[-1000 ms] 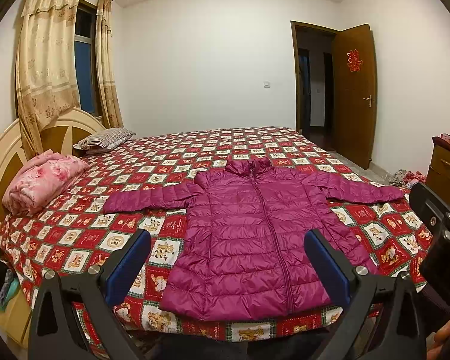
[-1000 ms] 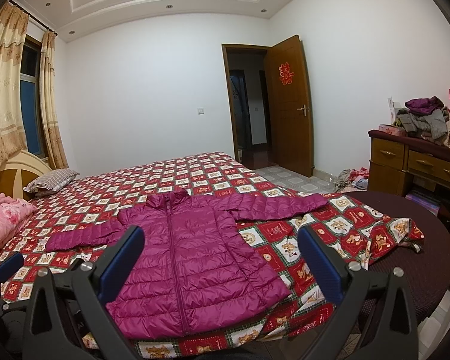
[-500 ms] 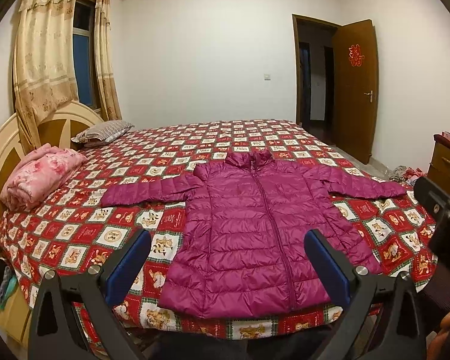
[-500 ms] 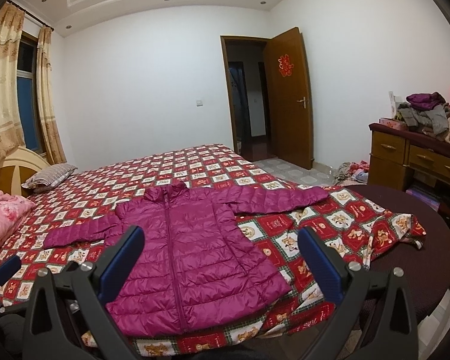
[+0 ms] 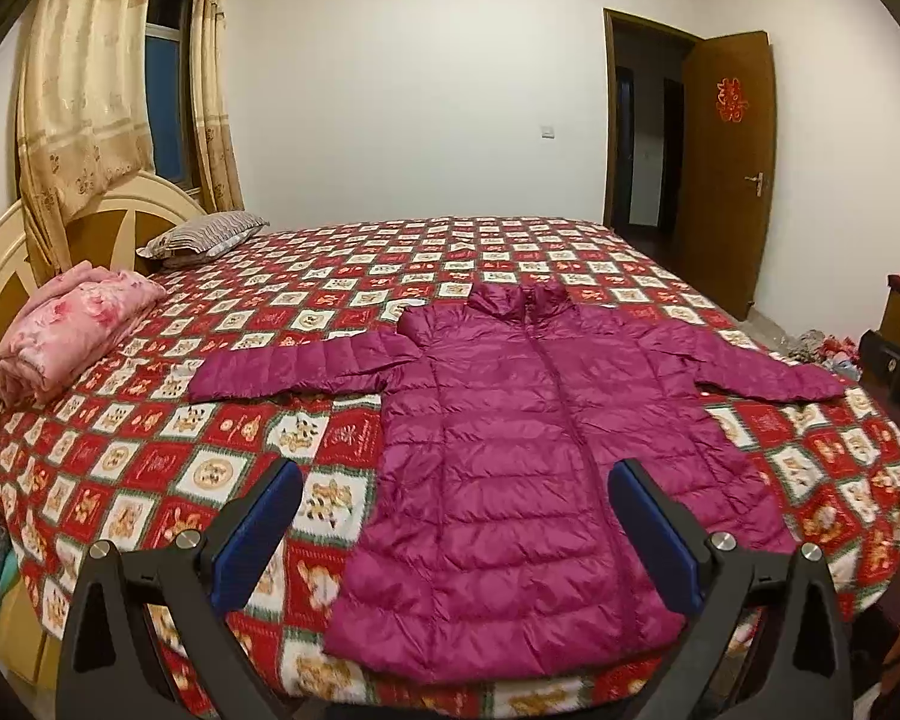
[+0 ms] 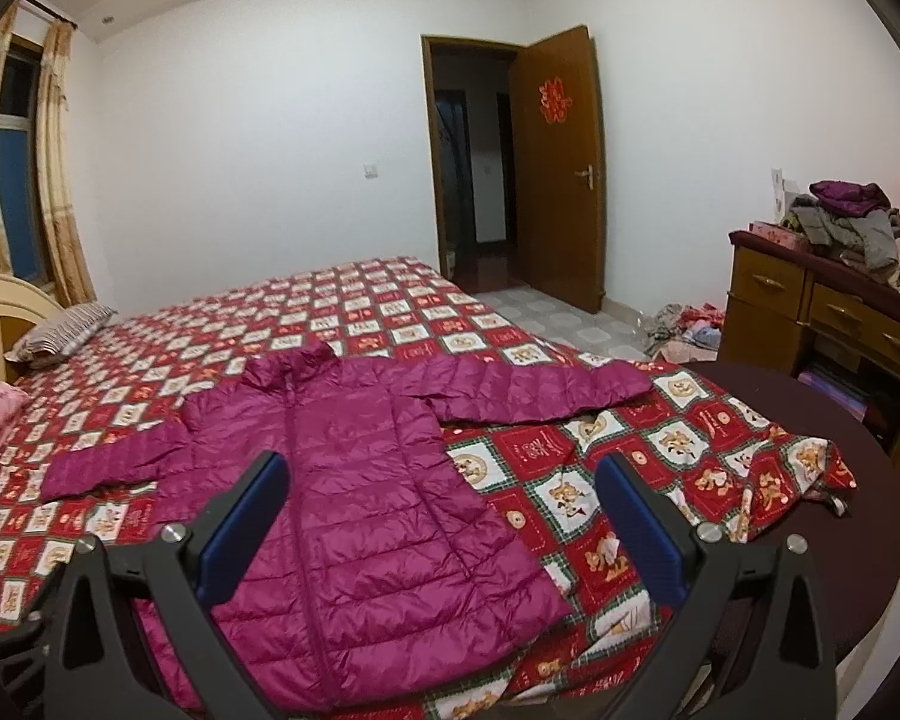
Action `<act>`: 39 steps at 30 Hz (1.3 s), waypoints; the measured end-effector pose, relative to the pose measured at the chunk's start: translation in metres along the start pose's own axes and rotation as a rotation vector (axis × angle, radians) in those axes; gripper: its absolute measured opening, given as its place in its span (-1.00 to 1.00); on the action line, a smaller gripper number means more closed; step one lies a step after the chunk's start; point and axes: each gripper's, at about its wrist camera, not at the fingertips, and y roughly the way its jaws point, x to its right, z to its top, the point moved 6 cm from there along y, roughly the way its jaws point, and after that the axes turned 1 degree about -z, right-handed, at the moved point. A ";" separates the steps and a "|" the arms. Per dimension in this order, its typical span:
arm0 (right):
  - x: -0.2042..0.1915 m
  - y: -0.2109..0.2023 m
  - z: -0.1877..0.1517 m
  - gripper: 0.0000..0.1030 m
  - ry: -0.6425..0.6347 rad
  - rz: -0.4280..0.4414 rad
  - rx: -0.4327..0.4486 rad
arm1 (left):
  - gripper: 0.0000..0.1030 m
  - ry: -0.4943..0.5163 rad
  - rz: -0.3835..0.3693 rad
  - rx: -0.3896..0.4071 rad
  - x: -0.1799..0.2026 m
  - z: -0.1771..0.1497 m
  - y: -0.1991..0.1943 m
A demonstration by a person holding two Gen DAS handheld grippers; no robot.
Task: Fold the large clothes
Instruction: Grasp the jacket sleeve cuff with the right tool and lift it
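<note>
Both cameras are tipping down and closing in versus a second ago, jacket filling more of each view. Left gripper and right gripper are hanging wide open, holding nothing, above the hem of the magenta puffer jacket. It's lying flat, zipped, sleeves spread on the patterned bedspread, so I'm reading zero folds done, everything left.

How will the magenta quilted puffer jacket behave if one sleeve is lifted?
The magenta quilted puffer jacket lies flat and limp on the bed, so it will probably drape rather than hold shape. Its thin quilted padding suggests it is light. The shiny shell may slip between fingers.
</note>
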 end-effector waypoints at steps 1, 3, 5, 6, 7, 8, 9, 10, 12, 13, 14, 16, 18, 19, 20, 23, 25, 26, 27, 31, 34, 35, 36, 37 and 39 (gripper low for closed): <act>0.000 0.008 0.002 1.00 -0.002 -0.006 -0.009 | 0.98 0.005 -0.002 -0.006 -0.002 0.002 0.010; 0.000 0.028 0.005 1.00 -0.006 -0.024 -0.042 | 0.98 0.010 -0.005 -0.024 -0.008 0.006 0.029; 0.000 0.047 0.008 1.00 -0.009 -0.034 -0.070 | 0.98 0.000 -0.012 -0.041 -0.015 0.012 0.049; 0.001 0.054 0.010 1.00 -0.011 -0.038 -0.079 | 0.98 -0.006 -0.014 -0.045 -0.019 0.015 0.061; 0.002 0.066 0.012 1.00 -0.015 -0.045 -0.088 | 0.98 -0.010 -0.016 -0.050 -0.022 0.017 0.071; 0.003 0.075 0.013 1.00 -0.020 -0.055 -0.096 | 0.98 -0.013 -0.018 -0.060 -0.026 0.020 0.083; 0.005 0.085 0.015 1.00 -0.025 -0.068 -0.108 | 0.98 -0.017 -0.024 -0.074 -0.030 0.022 0.097; 0.007 0.095 0.016 1.00 -0.029 -0.082 -0.120 | 0.98 -0.019 -0.032 -0.088 -0.033 0.024 0.110; 0.013 0.116 0.018 1.00 -0.029 -0.097 -0.139 | 0.98 -0.026 -0.048 -0.119 -0.039 0.027 0.139; 0.017 0.128 0.020 1.00 -0.029 -0.109 -0.146 | 0.98 -0.028 -0.051 -0.136 -0.042 0.027 0.154; 0.023 0.139 0.021 1.00 -0.031 -0.118 -0.146 | 0.98 -0.029 -0.053 -0.155 -0.043 0.028 0.169; 0.036 0.159 0.024 1.00 -0.016 -0.122 -0.155 | 0.98 -0.024 -0.044 -0.177 -0.045 0.027 0.190; 0.064 0.180 0.027 0.99 0.065 -0.119 -0.161 | 0.98 -0.018 -0.021 -0.188 -0.049 0.026 0.214; 0.075 0.187 0.028 0.96 0.101 -0.120 -0.163 | 0.98 -0.014 -0.012 -0.188 -0.050 0.025 0.223; 0.094 0.196 0.030 0.93 0.153 -0.132 -0.162 | 0.98 -0.014 0.002 -0.191 -0.052 0.023 0.234; 0.144 0.224 0.032 0.83 0.277 -0.156 -0.151 | 0.98 -0.026 0.028 -0.185 -0.059 0.018 0.256; 0.180 0.247 0.028 0.76 0.387 -0.176 -0.166 | 0.98 -0.031 0.045 -0.166 -0.063 0.014 0.268; 0.195 0.256 0.025 0.72 0.437 -0.191 -0.171 | 0.98 -0.028 0.061 -0.143 -0.066 0.012 0.274; 0.215 0.267 0.021 0.65 0.502 -0.213 -0.176 | 0.98 -0.024 0.074 -0.132 -0.067 0.011 0.278; 0.246 0.303 0.008 0.62 0.621 -0.258 -0.211 | 0.98 -0.031 0.098 -0.142 -0.073 -0.001 0.297; 0.248 0.323 0.004 0.53 0.612 -0.280 -0.250 | 0.98 -0.060 0.094 -0.220 -0.076 -0.016 0.315; 0.249 0.329 0.003 0.51 0.600 -0.282 -0.258 | 0.98 -0.077 0.085 -0.257 -0.078 -0.020 0.321; 0.250 0.336 0.000 0.43 0.584 -0.289 -0.276 | 0.98 -0.088 0.074 -0.272 -0.079 -0.021 0.325; 0.251 0.343 -0.003 0.25 0.576 -0.296 -0.293 | 0.98 -0.102 0.060 -0.283 -0.080 -0.022 0.327; 0.250 0.351 -0.009 -0.07 0.561 -0.297 -0.322 | 0.98 -0.142 0.028 -0.298 -0.084 -0.025 0.331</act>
